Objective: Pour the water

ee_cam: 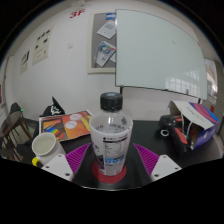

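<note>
With the jaws pinching the capped water bottle (111, 140) over the bench (150, 130), I'd uncap it before tilting slowly toward the yellow-rimmed cup (44, 148) nearby.

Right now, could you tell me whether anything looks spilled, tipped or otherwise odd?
Nothing stands out. The bottle stands upright and capped between the tongs, on a red coaster; the cup beside it is upright, with no spill visible.

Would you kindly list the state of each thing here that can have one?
bottle: upright, black cap on, standing between the fingers on a red coaster
cup: upright, open top, beside the bottle
gripper: fingers about the bottle; whether they press it is unclear
</note>
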The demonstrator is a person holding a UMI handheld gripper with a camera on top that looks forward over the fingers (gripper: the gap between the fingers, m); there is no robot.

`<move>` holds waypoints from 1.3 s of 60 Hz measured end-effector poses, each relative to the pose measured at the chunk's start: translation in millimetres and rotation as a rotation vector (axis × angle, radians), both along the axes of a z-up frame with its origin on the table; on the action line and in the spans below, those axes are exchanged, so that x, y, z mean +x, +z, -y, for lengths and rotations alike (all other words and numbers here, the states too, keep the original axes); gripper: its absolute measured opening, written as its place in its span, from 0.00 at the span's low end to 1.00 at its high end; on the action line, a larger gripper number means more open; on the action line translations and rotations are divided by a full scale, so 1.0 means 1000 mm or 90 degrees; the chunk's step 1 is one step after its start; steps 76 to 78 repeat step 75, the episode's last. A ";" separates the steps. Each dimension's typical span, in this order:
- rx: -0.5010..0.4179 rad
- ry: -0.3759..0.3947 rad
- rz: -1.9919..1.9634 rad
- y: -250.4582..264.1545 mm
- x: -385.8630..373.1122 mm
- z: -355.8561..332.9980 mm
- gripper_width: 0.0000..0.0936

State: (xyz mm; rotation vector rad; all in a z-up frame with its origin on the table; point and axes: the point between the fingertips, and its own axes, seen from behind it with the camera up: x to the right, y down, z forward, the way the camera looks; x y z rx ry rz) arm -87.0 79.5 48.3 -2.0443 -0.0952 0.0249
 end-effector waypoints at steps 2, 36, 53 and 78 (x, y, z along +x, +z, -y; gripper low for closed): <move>-0.001 -0.010 0.006 0.004 0.003 0.006 0.89; -0.012 -0.068 0.057 0.108 -0.044 0.264 0.90; -0.006 -0.086 0.055 0.125 -0.061 0.357 0.90; 0.007 -0.101 0.058 0.143 -0.053 0.370 0.90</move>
